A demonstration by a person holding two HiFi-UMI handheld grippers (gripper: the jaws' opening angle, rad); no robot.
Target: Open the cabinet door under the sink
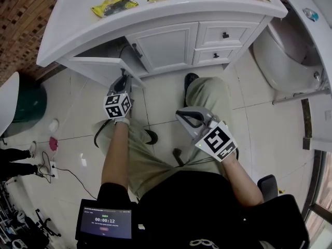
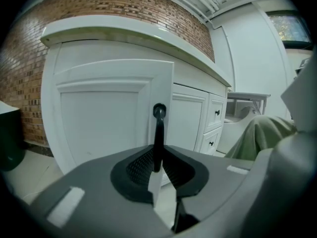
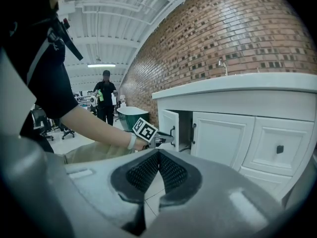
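Observation:
The white left cabinet door (image 1: 98, 66) under the sink stands swung out from the vanity, leaving a dark opening (image 1: 111, 49) behind it. My left gripper (image 1: 123, 83) is shut on the door's black bar handle (image 2: 158, 128), which runs upright between the jaws in the left gripper view, with the door panel (image 2: 99, 118) just behind. In the right gripper view the open door (image 3: 170, 128) and the left gripper's marker cube (image 3: 145, 130) show. My right gripper (image 1: 188, 119) hangs over the person's knee, shut and empty, with its jaws (image 3: 158, 157) closed together.
The closed right door (image 1: 166, 45) and two drawers (image 1: 225, 34) sit beside the opening. A yellow packet (image 1: 113, 4) lies on the countertop. A green bin (image 1: 28, 100) stands at the left and a toilet (image 1: 282, 51) at the right. A person (image 3: 105, 100) stands far off.

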